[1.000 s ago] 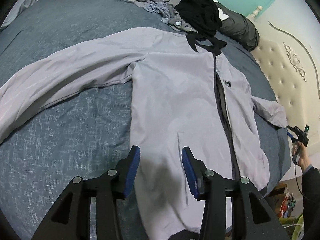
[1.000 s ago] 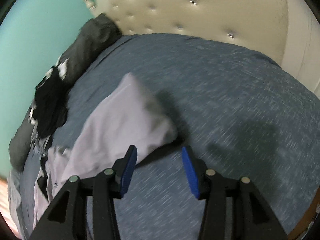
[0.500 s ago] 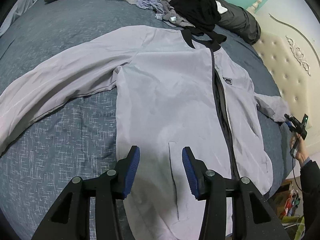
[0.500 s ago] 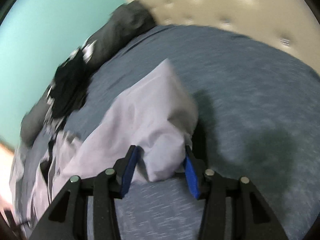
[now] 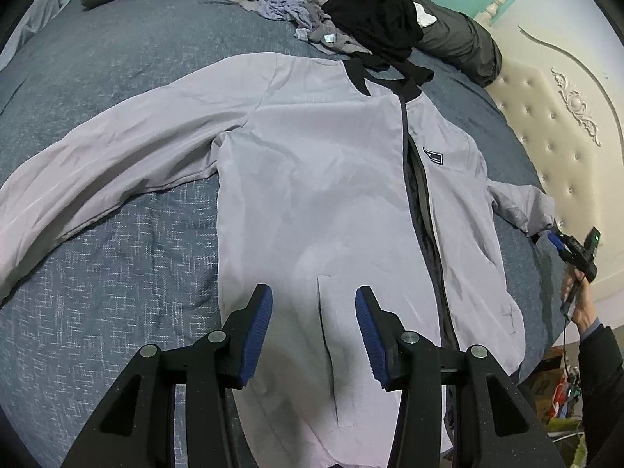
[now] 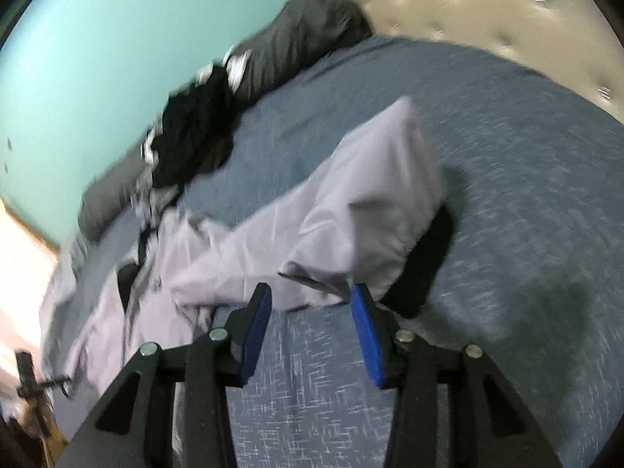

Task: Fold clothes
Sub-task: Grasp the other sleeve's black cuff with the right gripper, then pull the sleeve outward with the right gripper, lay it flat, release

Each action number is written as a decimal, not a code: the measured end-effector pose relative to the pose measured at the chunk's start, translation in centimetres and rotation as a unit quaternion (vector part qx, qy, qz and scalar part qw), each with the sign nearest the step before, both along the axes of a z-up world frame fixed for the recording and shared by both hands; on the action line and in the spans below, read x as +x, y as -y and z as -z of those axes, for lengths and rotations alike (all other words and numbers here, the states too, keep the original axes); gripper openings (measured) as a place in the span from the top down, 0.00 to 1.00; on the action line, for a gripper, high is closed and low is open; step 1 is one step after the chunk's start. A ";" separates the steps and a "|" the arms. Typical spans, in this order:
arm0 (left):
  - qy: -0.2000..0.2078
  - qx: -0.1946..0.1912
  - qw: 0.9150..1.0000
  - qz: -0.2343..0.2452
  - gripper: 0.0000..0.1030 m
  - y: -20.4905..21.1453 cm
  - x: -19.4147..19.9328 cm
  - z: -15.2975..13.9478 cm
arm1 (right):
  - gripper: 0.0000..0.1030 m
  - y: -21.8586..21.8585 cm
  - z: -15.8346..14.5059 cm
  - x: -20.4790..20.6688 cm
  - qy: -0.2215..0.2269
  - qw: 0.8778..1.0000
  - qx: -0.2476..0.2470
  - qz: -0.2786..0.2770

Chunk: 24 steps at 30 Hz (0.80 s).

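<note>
A light grey zip jacket (image 5: pixel 312 175) lies front up, spread flat on the blue bedspread (image 5: pixel 117 292). My left gripper (image 5: pixel 312 292) hovers open over its lower front, just above the pocket slit, with nothing between its fingers. One long sleeve (image 5: pixel 117 163) stretches out to the left. In the right wrist view the other sleeve (image 6: pixel 370 202) ends in a black cuff (image 6: pixel 425 261), and its puffed end sits between the fingertips of my right gripper (image 6: pixel 311 288). That gripper's jaws stand apart and the pads do not pinch the cloth. The right gripper (image 5: pixel 555 240) also shows at the cuff in the left wrist view.
A heap of black and grey clothes (image 5: pixel 370 7) lies at the head of the bed beside a dark pillow (image 5: pixel 460 43). A cream tufted headboard (image 5: pixel 565 124) stands on the right. A person's hand (image 5: pixel 581 304) holds the right gripper past the bed's edge, above floor clutter (image 5: pixel 561 401).
The right gripper has rolled and closed in on the sleeve end, which now sits between its fingertips; its jaws narrowed slightly. The left gripper drifted a little over the jacket front, still open.
</note>
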<state>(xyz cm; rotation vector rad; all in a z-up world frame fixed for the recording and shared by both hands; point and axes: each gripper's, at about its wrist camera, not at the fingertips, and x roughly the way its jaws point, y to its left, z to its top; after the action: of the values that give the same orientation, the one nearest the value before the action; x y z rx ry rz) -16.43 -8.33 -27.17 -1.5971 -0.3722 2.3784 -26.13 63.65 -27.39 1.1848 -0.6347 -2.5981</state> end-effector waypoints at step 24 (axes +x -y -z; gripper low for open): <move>0.009 -0.007 1.000 -0.015 0.53 1.3 -1.6 0.8 | 0.45 0.1 5.4 -6.6 0.092 0.988 0.009 0.120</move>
<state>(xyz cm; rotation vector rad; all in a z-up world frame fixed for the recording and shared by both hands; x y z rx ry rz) -18.08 -9.65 -27.99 -1.6322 -0.3858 2.3946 -32.71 63.60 -32.75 1.4499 -0.8393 -2.7121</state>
